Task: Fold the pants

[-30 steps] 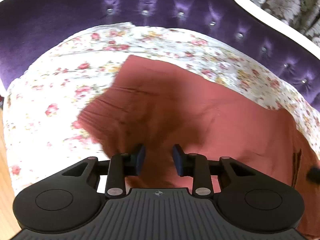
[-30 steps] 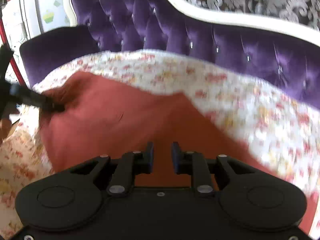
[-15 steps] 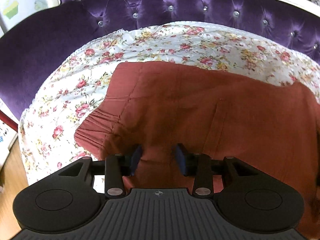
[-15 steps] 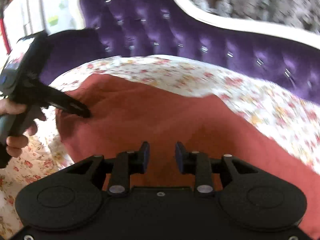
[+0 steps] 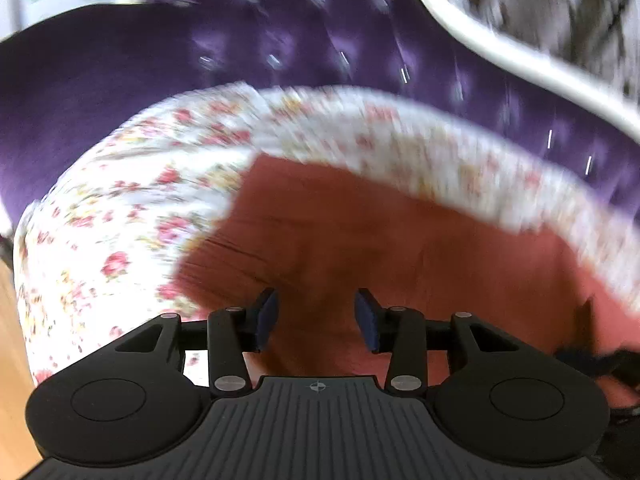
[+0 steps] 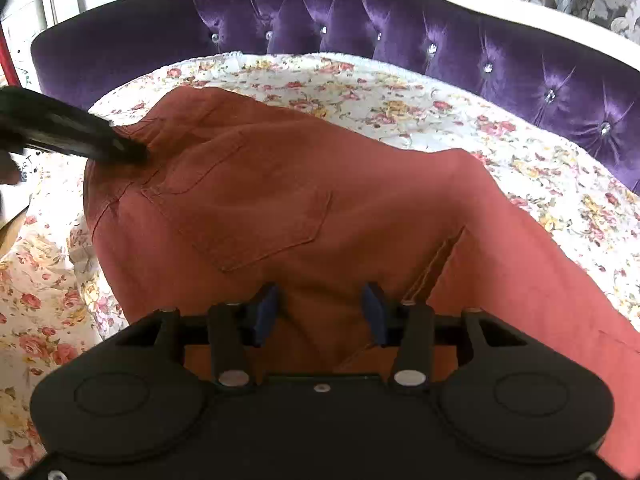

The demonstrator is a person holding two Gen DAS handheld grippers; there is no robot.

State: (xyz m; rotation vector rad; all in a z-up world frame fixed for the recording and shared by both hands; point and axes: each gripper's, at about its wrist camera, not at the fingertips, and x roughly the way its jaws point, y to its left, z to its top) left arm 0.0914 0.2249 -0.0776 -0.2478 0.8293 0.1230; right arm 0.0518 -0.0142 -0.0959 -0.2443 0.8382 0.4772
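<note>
We are seeing rust-red cotton pants (image 6: 280, 200) lying on a floral quilted cover (image 6: 460, 120) over the purple tufted sofa (image 6: 400, 20); our left gripper (image 5: 316, 314) and right gripper (image 6: 320, 312) are both opening, released, fabric bunched loosely between the jaws.

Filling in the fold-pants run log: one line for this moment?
pants: rust, bunched on floral cover | left claw: opening, over fabric, no pinch | right claw: opening, over fabric, no pinch | fold unfinished

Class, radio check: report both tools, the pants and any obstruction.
Left tool and right tool opening, pads off the cloth. Rust-red cotton pants lie part-folded on the floral sheet. Nothing in the way.
</note>
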